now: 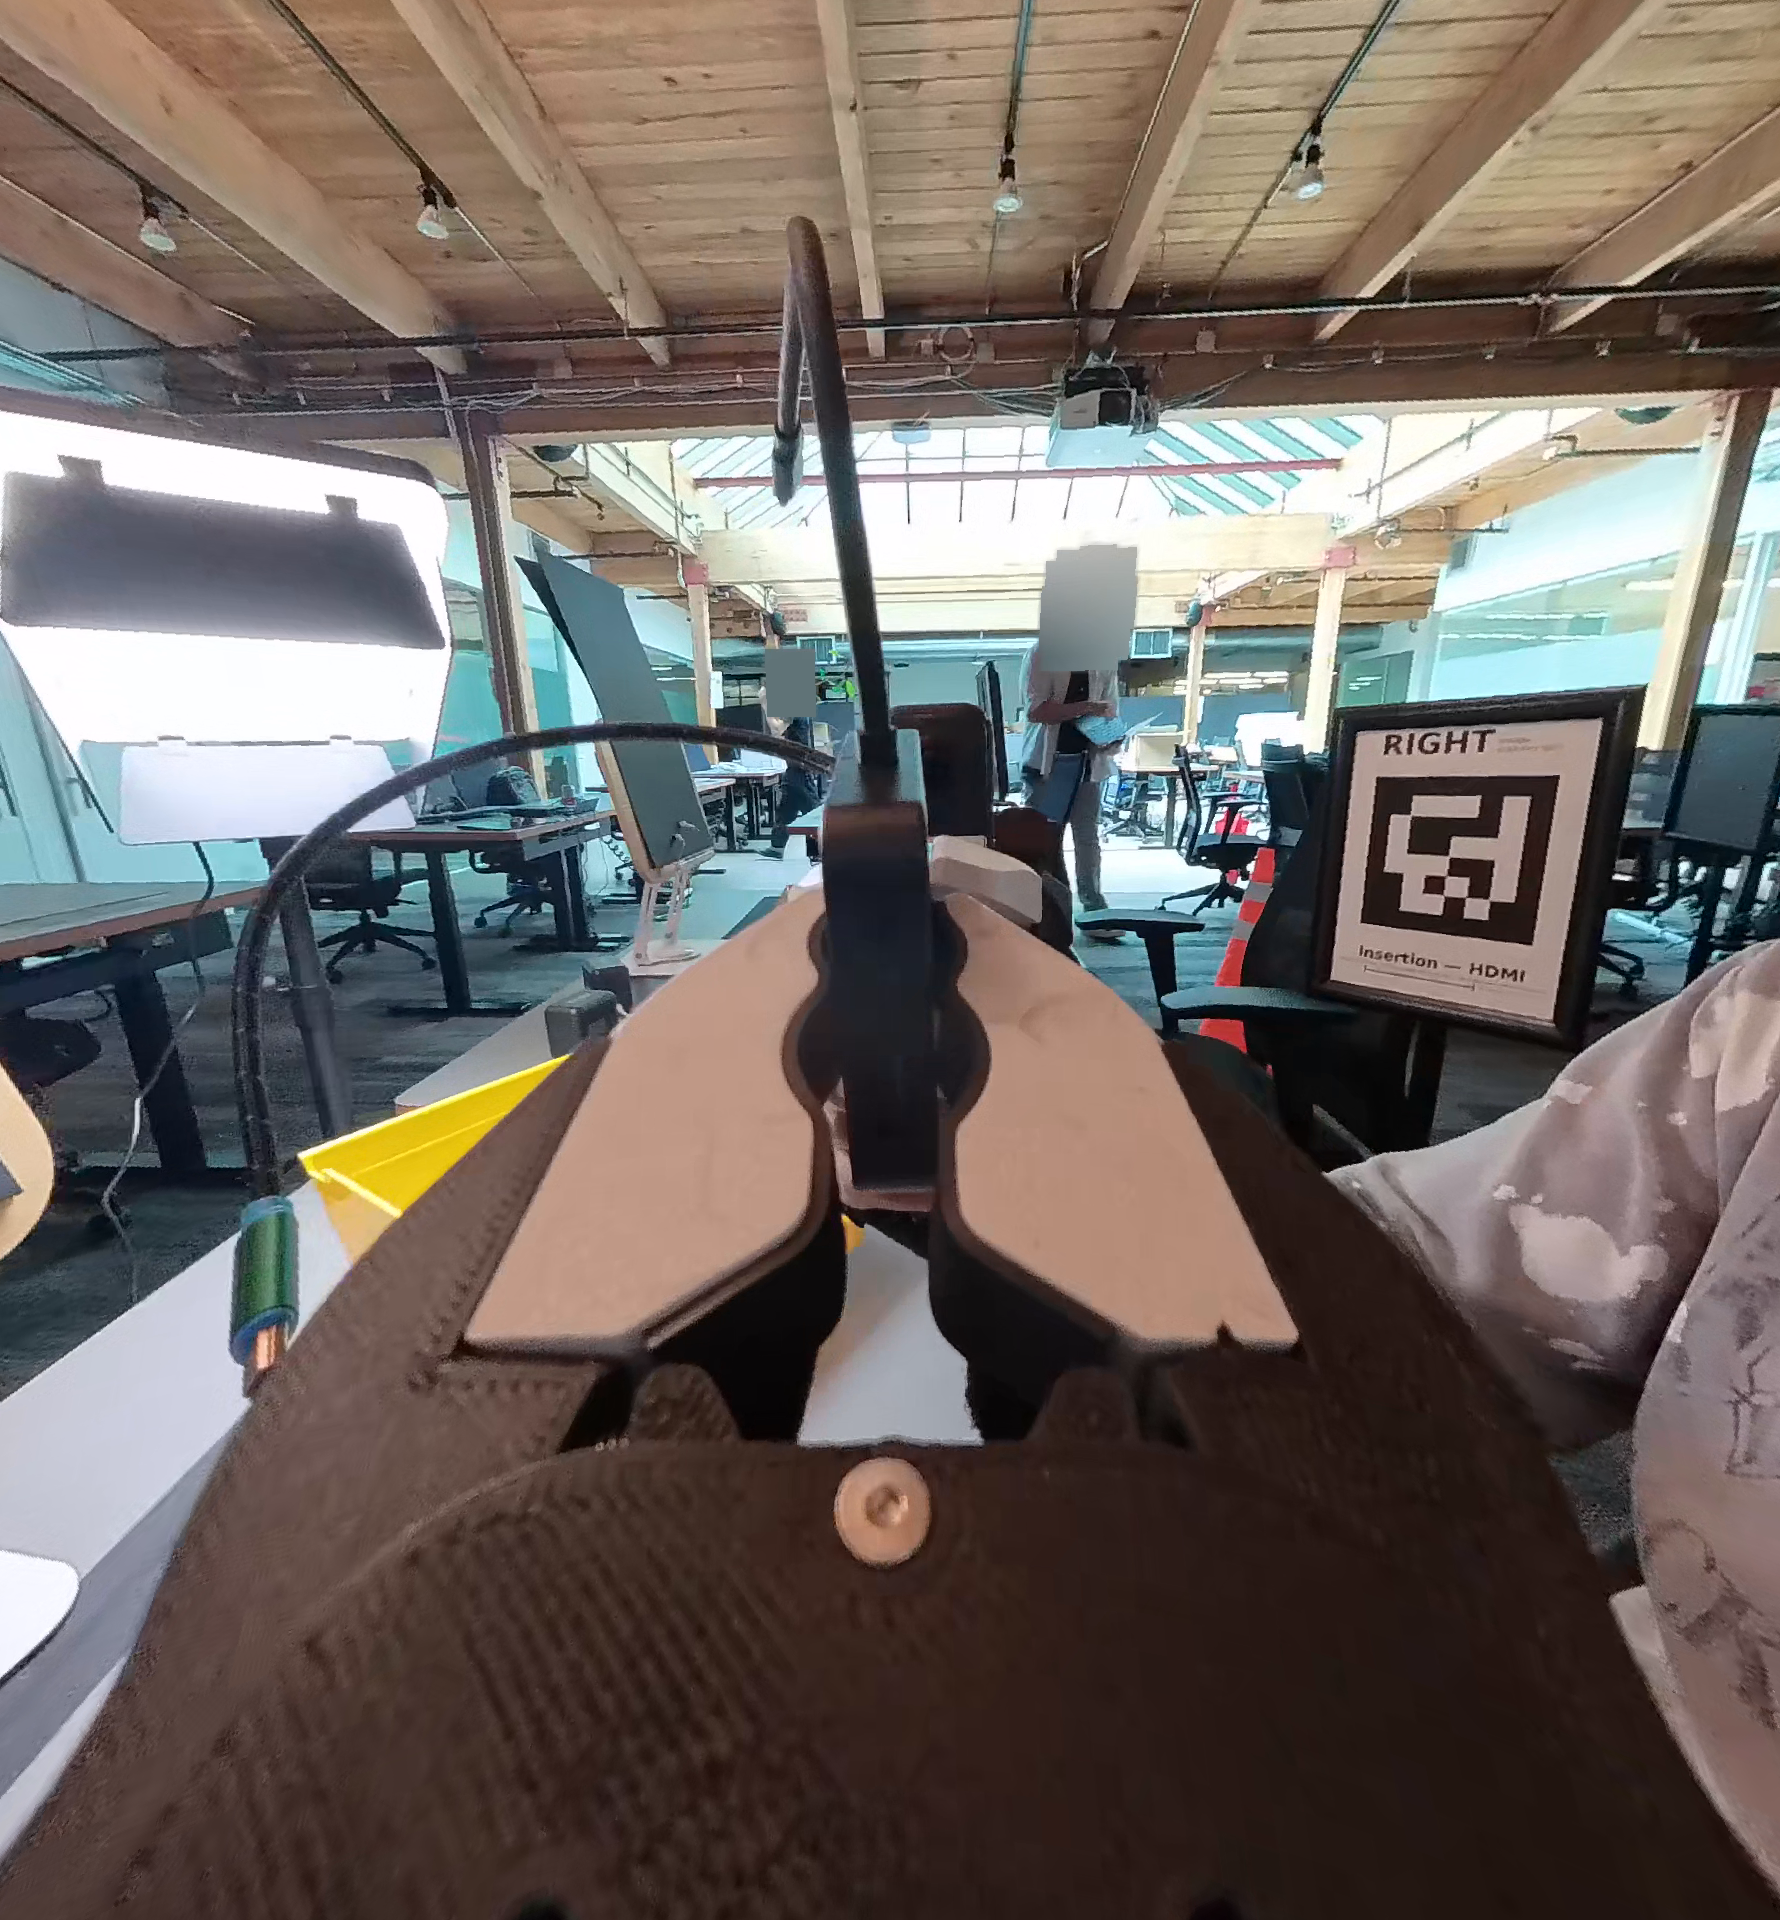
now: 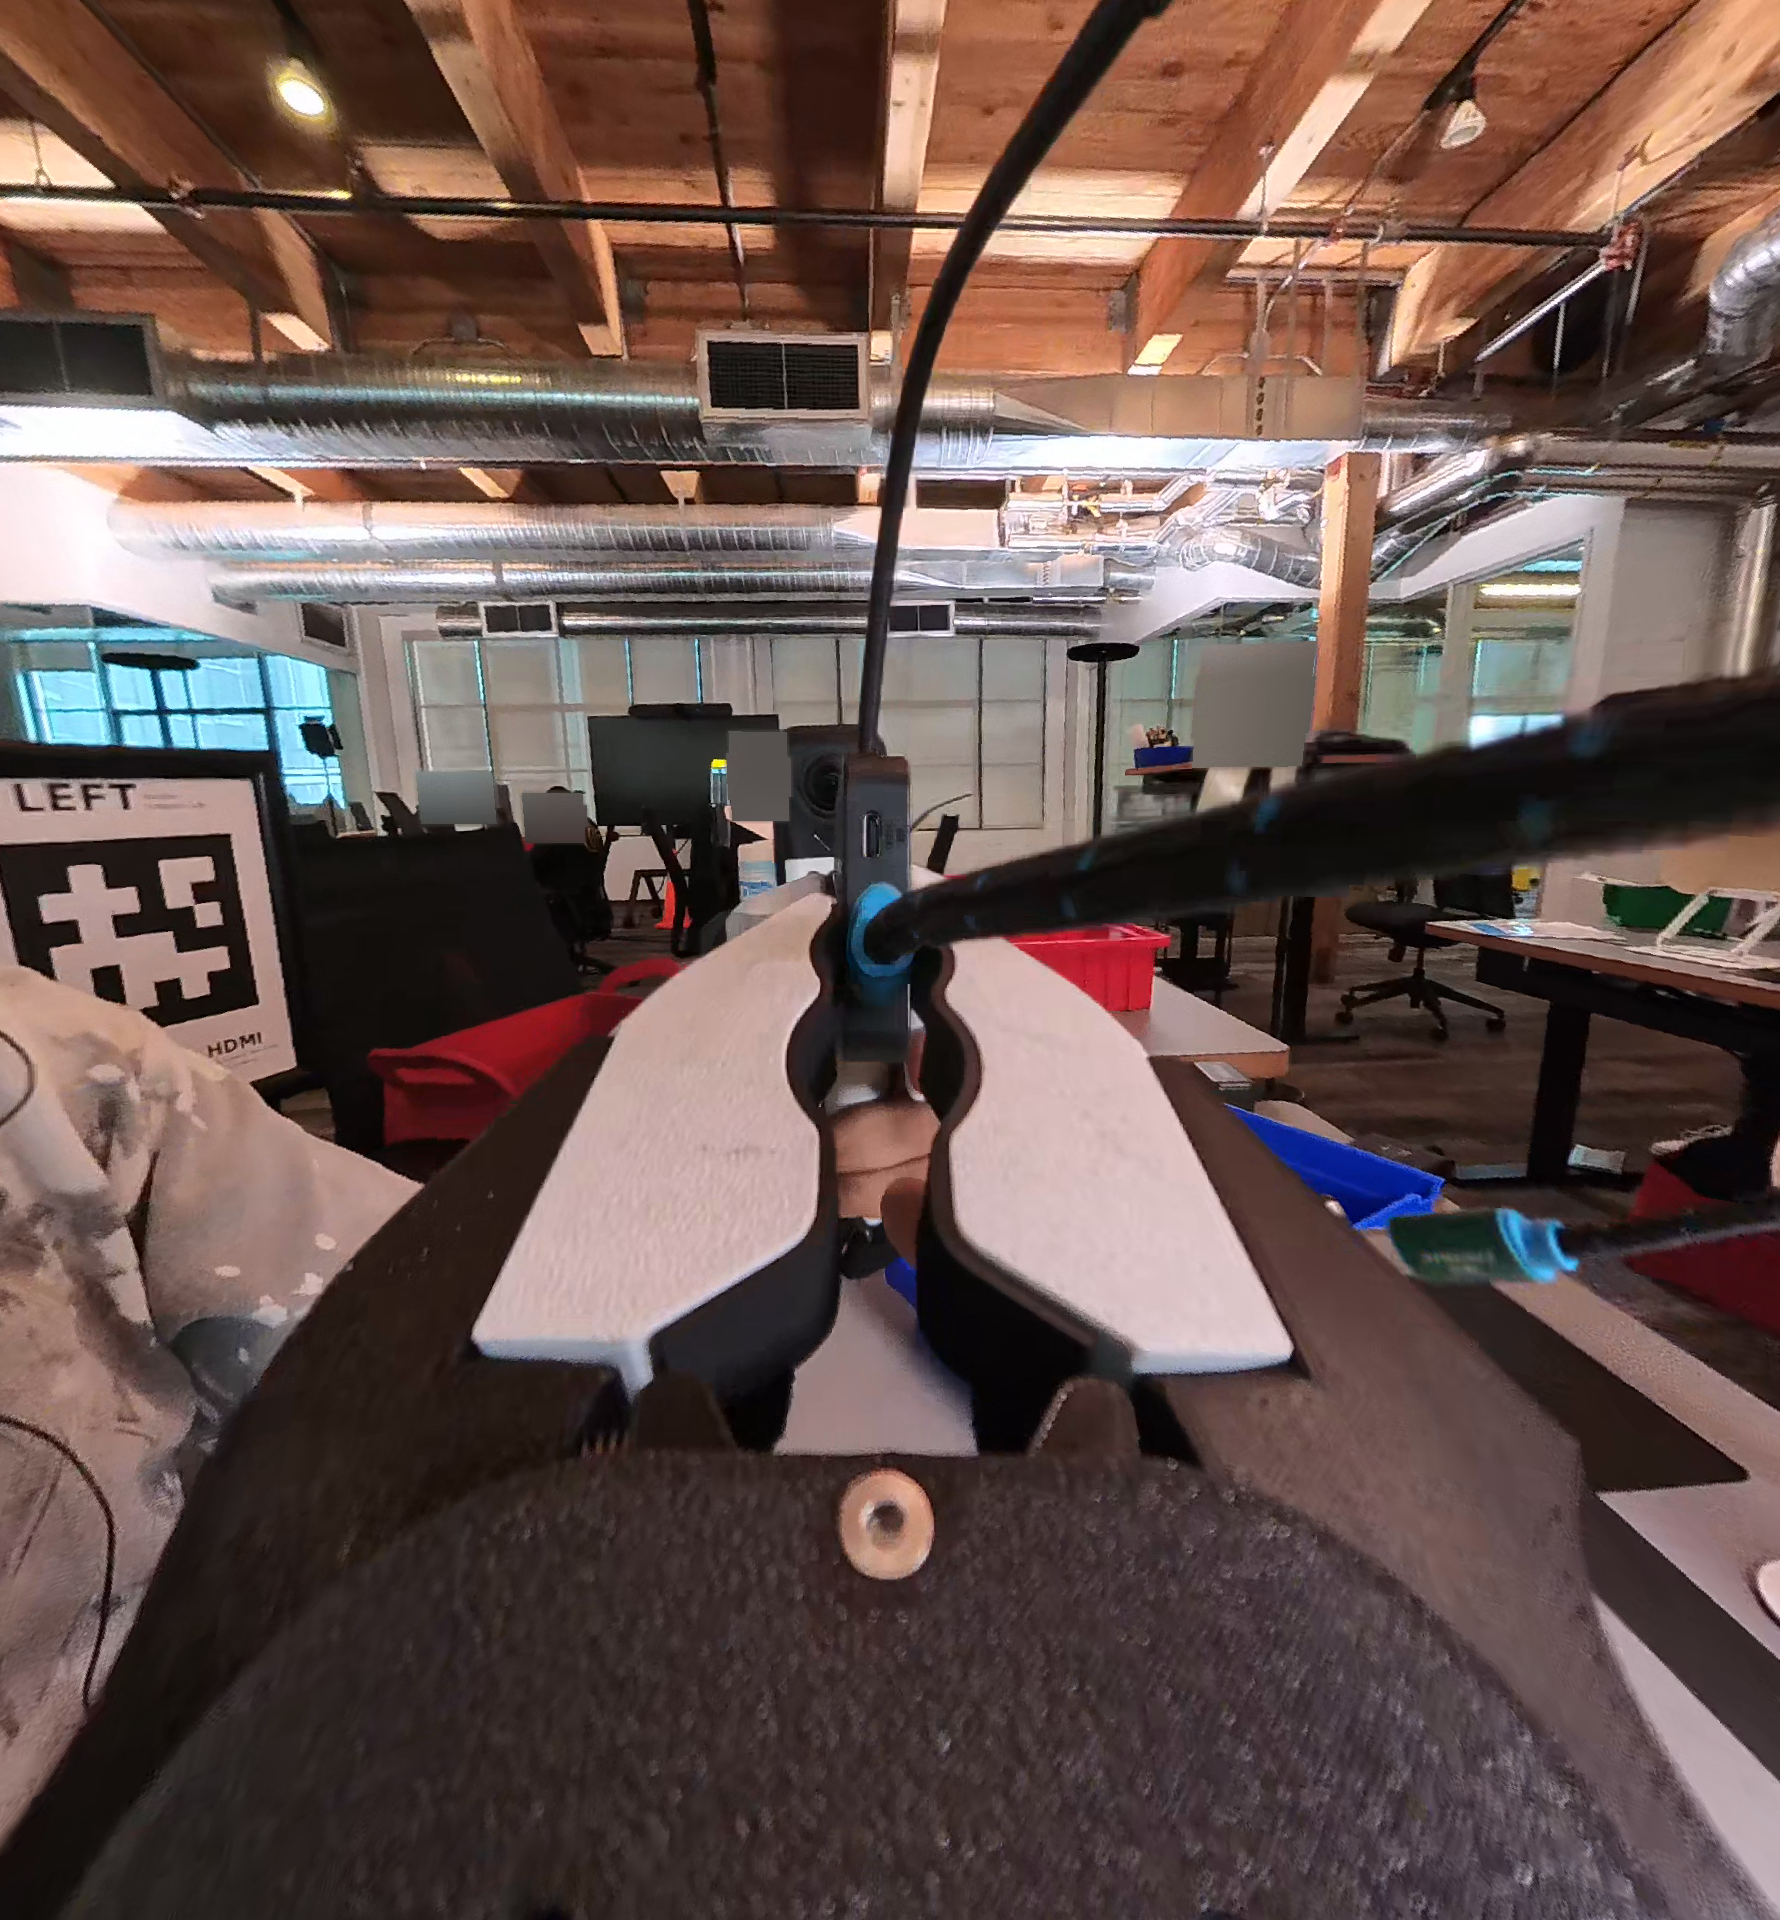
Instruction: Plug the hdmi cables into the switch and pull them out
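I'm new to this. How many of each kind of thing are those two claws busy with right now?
Grippers: 2 (left gripper, right gripper)
HDMI switch: 1
Braided HDMI cable: 1
Smooth black lead on the switch: 1
Total: 5

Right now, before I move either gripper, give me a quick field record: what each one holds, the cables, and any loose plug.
left gripper: shut on switch
right gripper: shut on blue-collared plug
plug seating: against the switch; how deep it sits cannot be seen
thin cable: rises from the switch's top
braided cable: leaves the blue-collared plug toward the right
green plug: loose, off to the side, in neither gripper
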Available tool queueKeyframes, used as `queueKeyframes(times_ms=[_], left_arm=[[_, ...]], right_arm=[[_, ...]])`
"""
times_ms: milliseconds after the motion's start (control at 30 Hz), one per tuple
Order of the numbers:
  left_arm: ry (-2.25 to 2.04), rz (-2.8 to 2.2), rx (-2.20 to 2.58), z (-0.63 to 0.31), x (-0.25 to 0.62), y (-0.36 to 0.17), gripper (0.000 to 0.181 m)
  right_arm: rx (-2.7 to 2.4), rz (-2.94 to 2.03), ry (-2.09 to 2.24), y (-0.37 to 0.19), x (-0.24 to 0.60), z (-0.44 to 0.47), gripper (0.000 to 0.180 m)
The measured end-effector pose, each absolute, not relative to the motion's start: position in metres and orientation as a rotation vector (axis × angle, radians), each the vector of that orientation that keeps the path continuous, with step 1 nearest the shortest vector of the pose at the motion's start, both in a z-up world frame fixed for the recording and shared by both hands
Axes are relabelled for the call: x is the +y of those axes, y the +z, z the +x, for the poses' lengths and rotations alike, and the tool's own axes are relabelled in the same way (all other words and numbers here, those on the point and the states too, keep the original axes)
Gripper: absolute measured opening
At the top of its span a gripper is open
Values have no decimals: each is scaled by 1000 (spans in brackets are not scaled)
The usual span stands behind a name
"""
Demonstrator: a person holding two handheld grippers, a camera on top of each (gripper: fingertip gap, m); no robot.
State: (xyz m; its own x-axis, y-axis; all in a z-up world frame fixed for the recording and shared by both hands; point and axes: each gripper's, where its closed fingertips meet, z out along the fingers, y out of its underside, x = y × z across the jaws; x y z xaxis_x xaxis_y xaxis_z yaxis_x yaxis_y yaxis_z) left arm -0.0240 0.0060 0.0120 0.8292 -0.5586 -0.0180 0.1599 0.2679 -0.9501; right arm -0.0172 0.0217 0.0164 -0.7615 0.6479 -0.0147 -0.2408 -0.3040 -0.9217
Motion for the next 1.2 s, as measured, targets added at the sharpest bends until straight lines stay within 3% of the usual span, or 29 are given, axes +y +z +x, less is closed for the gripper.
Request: queueKeyframes(times_ms=[100,233,433,767,1033,1200], left_arm=[[-495,-1083,284,-55,-14,32,14],[-382,-1085,224,-105,-47,45,15],[-361,-1162,185,-107,-33,35,15],[-355,-1189,142,-116,-29,30,15],[-337,-1212,145,-115,-26,28,15],[-337,-1232,144,-115,-21,24,14]], right_arm=[[-1083,-507,2242,49,87,15,11],[-1166,-668,1881,47,127,28,11],[-1170,-1054,1556,24,167,11,11],[-1229,-1625,821,-82,254,-8,11],[-1466,-1952,628,-199,274,-26,11],[-1564,-2016,611,-234,272,-29,19]])
